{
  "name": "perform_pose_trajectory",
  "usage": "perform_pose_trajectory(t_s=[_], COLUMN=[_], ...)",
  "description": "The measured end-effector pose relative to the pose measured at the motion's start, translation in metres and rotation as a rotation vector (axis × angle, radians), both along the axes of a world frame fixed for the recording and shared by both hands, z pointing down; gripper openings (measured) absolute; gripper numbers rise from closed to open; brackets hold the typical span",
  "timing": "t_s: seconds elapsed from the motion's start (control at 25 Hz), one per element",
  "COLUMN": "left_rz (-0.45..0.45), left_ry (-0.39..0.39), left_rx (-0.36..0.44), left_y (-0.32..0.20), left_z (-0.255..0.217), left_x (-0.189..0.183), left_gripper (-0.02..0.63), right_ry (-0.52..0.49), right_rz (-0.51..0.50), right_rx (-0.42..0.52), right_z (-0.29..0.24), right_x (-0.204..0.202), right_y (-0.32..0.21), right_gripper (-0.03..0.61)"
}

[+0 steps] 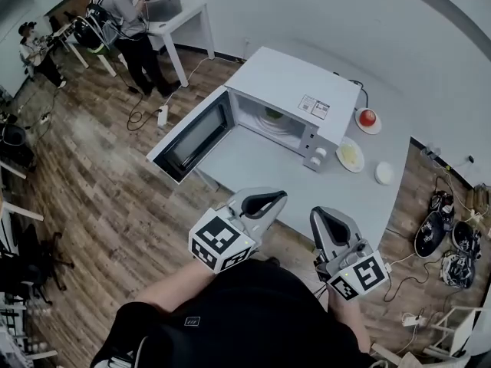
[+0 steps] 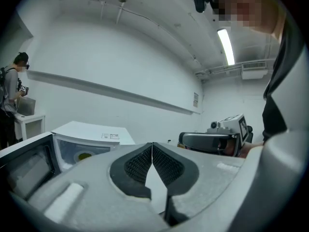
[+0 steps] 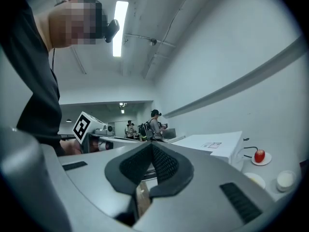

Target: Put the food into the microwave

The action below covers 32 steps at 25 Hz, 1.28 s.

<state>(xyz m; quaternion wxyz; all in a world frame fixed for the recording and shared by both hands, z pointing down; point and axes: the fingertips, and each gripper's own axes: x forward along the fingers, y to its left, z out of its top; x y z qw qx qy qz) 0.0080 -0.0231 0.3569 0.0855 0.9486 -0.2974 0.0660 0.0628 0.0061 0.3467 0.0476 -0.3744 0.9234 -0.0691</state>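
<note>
White microwave (image 1: pixel 295 106) stands on the grey table (image 1: pixel 253 167), upper centre of the head view. Its door (image 1: pixel 196 136) is swung fully open toward the left. Inside the cavity, a greenish food item (image 1: pixel 273 114) sits on a pale plate (image 1: pixel 282 129).

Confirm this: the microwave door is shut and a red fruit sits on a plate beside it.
Wrong: the microwave door stands open, as the head view shows. The red fruit does sit on a plate beside it.
</note>
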Motion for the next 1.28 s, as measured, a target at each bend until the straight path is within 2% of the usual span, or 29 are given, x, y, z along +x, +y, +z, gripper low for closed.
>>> perform_pose_trajectory(t_s=[0.32, 0.76, 1.28], left_rz=[0.049, 0.052, 0.065], left_ry=[0.039, 0.021, 0.018], left_rx=[0.018, 0.080, 0.044], left_y=[0.003, -0.010, -0.009], left_z=[-0.012, -0.022, -0.010], left_x=[0.010, -0.007, -0.009], left_gripper=[0.012, 0.012, 0.012], right_ry=[-0.017, 0.008, 0.029], right_rz=[0.110, 0.118, 0.140], right_rx=[-0.010, -0.021, -0.042], right_z=[-0.001, -0.001, 0.008], right_x=[0.019, -0.001, -0.001], right_y=[0.002, -0.006, -0.005], right_gripper=[0.013, 0.013, 0.012])
